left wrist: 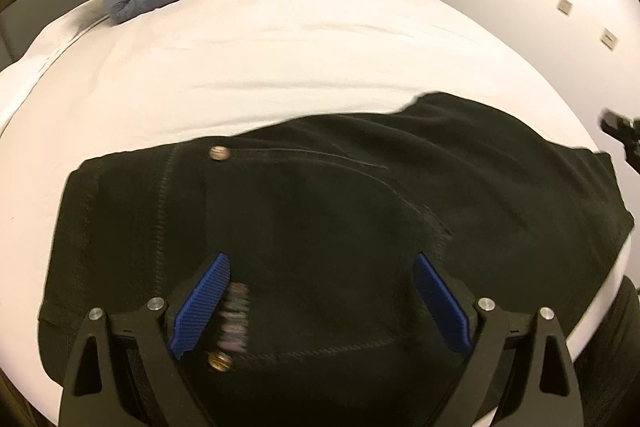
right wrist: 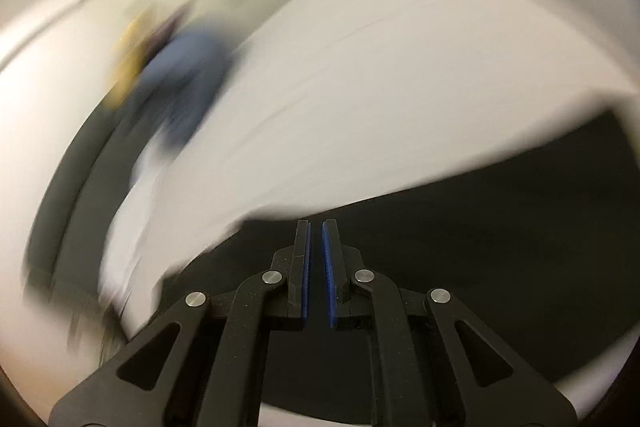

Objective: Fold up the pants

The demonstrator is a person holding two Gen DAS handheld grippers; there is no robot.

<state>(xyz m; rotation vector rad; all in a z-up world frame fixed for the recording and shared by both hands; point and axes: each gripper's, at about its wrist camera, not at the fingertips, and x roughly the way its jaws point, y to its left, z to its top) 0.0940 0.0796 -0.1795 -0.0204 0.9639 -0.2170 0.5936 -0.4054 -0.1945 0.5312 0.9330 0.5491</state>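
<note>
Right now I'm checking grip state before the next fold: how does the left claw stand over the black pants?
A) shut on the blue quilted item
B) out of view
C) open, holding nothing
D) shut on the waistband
C: in the left wrist view the left claw has its blue pads spread wide over the black pants, gripping no fabric.

The left gripper [left wrist: 320, 291] is hovering with its jaws spread wide; the right gripper [right wrist: 316, 259] is holding its jaws nearly closed, gripping nothing.
</note>
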